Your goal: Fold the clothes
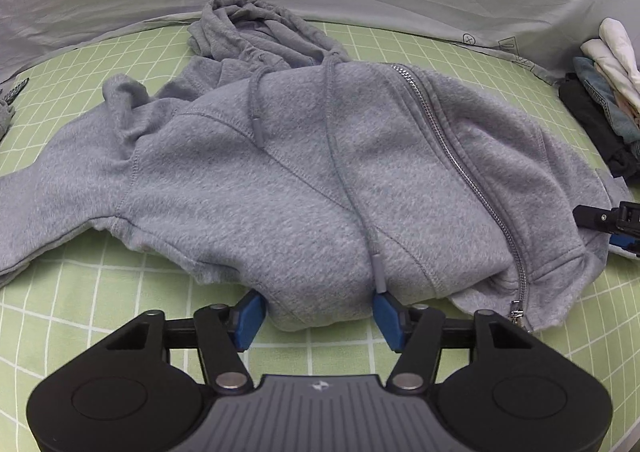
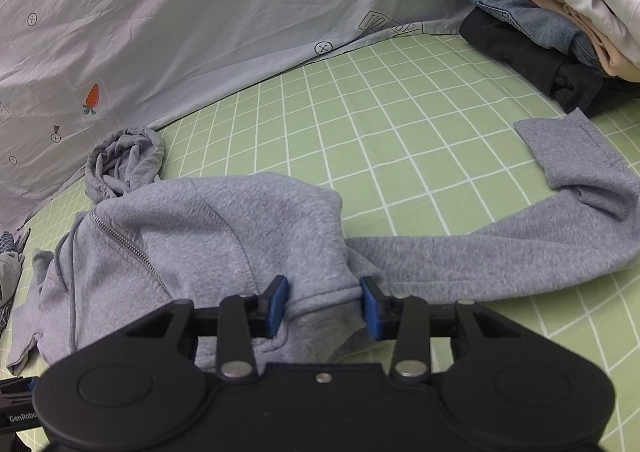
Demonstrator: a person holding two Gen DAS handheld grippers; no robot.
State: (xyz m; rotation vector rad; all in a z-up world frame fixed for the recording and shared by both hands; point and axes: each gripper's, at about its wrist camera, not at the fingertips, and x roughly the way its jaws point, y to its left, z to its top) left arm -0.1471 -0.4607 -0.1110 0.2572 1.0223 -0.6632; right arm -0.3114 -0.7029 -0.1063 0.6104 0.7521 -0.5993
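Left wrist view: the left tongs (image 1: 318, 312) stand apart, with a bunched fold of the grey hoodie (image 1: 320, 172) lying between the blue pads (image 1: 250, 318). Whether the pads press the cloth cannot be told for sure; they look to flank it without pinching. The hoodie spreads ahead of these tongs, hood (image 1: 256, 32) at the far end, zipper (image 1: 460, 168) running diagonally ahead and right. A drawstring tip (image 1: 378, 272) ends just by the right pad. The right tongs (image 1: 608, 224) peek in at the far right edge, at the hoodie's side.

Right wrist view: the right tongs (image 2: 324, 306) are likewise apart, straddling the ribbed hem edge of the hoodie (image 2: 224, 236); the cloth sits between the pads (image 2: 370, 310), seemingly not clamped. The body lies ahead and left, one sleeve (image 2: 520, 248) trails off right, and folded clothes (image 2: 560, 12) are stacked far right on the green checked bed sheet (image 2: 400, 112).

Each hand is at its own end of the near edge, whose long line runs across between them; the next move likely needs both to close and lift together.
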